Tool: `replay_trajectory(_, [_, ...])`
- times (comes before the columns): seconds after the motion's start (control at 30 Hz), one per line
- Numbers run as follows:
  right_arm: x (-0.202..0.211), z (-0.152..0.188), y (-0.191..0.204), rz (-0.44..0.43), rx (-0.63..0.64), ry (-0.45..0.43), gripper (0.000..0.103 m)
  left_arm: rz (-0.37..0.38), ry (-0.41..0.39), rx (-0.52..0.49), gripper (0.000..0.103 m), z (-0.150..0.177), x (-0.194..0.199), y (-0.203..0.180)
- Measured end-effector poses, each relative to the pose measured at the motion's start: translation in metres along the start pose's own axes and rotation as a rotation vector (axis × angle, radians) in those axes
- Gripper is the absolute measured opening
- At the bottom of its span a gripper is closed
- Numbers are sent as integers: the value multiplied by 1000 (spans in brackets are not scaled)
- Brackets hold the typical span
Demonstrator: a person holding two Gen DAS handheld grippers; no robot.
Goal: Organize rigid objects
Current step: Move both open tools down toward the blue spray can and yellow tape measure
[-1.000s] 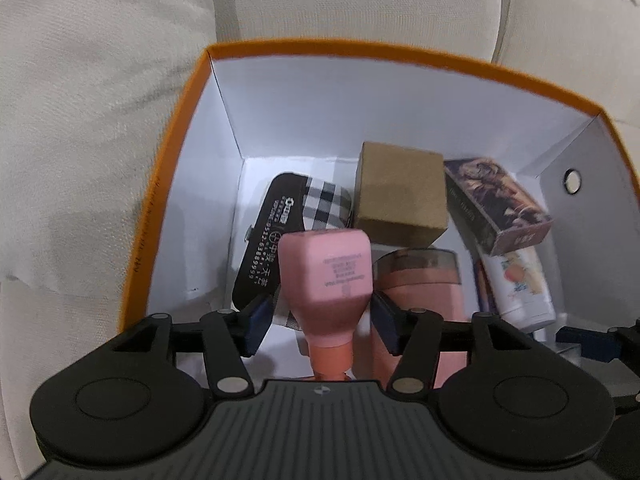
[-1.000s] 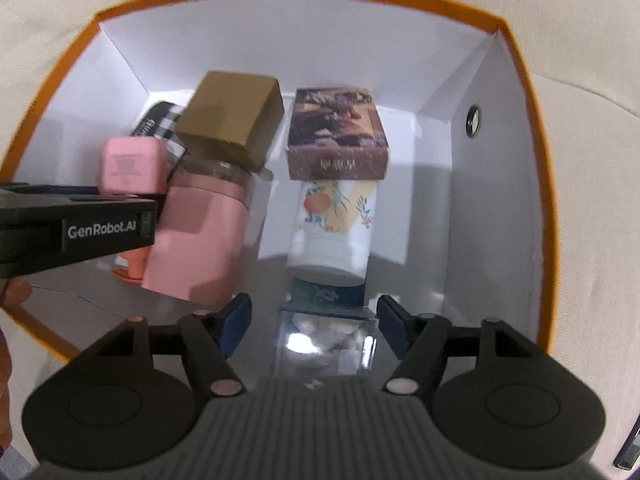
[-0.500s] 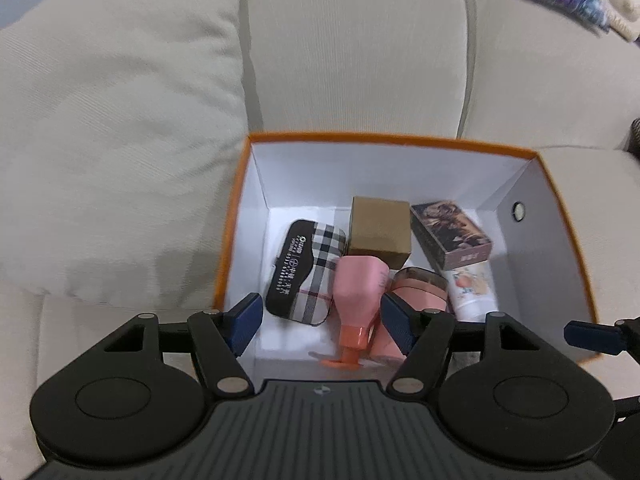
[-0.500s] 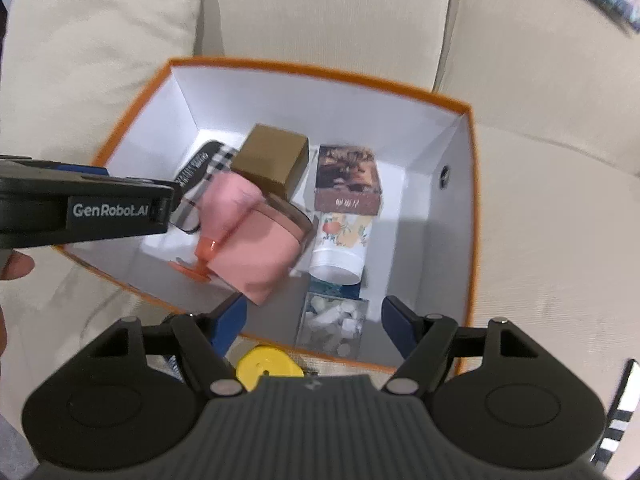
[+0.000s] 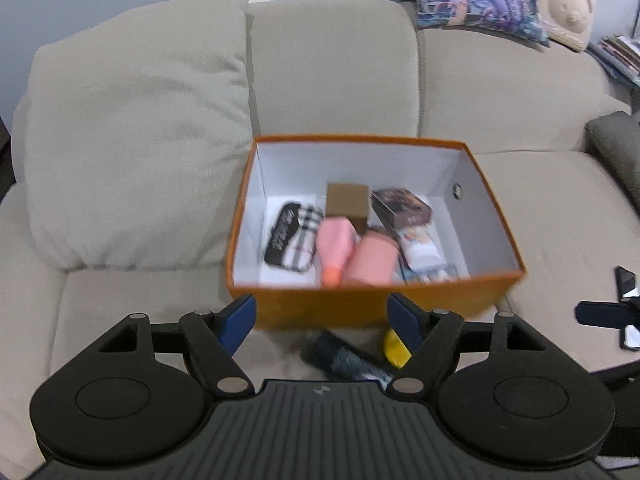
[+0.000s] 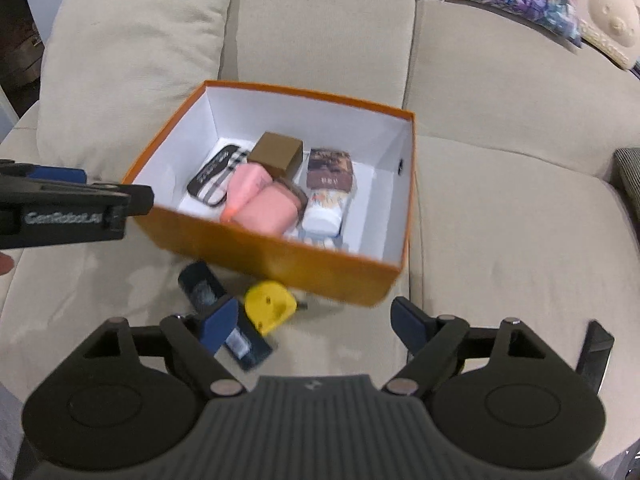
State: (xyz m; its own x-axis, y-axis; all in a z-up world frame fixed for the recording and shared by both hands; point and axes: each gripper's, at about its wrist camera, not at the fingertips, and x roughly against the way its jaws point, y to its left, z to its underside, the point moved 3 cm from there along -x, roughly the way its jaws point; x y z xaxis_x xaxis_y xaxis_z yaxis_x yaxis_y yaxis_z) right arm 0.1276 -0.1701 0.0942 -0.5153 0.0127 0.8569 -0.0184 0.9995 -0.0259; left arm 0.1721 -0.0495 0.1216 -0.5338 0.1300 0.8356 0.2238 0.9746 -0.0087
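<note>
left tool (image 5: 322,316): jaws opening, nothing between them; it hangs over the sofa seat (image 5: 132,304) in front of the orange box (image 5: 360,300). right tool (image 6: 310,322): jaws opening as well, empty, above the two loose items.

task things, left to right in the box: plaid case (image 5: 292,234) flat on the floor of the box, pink bottle (image 5: 335,250) on its side with its orange cap toward the near wall, brown carton (image 5: 347,204) behind it, pink cylinder (image 5: 374,256) leaning against the bottle, patterned box (image 5: 402,206), white tube (image 5: 420,246), a clear packet (image 5: 434,272) at the near wall. still outside, on the seat just in front of the box: dark flat packet (image 6: 200,284) and yellow plug (image 6: 270,306), near each other.

risks:
- soft cushion gives under a pressing tool; the dark packet may tip or slide instead of seating between the pads.
- plug sits close under the box wall; a wide reach could knock the box or push the plug beneath its edge.
- both tools are close together here and could clash.
- box contents are heaped at the left and near end; another drop there could roll the cylinder or bottle.

hard to read: both views are motion-blurred; labels are illegible. the packet's near end is hidden by the right tool's left finger (image 6: 219,322). dark objects at the right edge of the seat (image 5: 624,280) are cut off and unidentified.
</note>
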Motion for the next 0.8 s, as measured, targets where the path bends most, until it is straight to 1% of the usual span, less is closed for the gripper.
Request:
replay_trajectory(0.13, [-6,38,-1,-12,-40,-12,87,30,31,28,88,32,4,-4])
replay_trajectory(0.2, [-14,55,-4,-27,-76,-6,87,38,67,55,88,45,-6,-4])
replay_trajectory(0.3, [-25,79,-9,-45,-123,10,87,54,105,128,88,56,-24,-4])
replay_trajectory(0.43, [-28,97,-18,-43,-129,17,87,80,152,236,88,64,-53,-9])
replay_trajectory(0.5, [-27,103,-24,-45,-130,16,88,92,162,274,88,68,-66,-14])
replay_trajectory(0.6, [-28,109,-34,-52,-149,15,89,88,182,296,88,76,-84,-22])
replay_trajectory(0.7, [-33,114,-43,-62,-172,19,89,97,227,312,88,84,-103,-30])
replay_trajectory(0.8, [-42,119,-49,-73,-190,34,90,101,252,309,87,90,-120,-39])
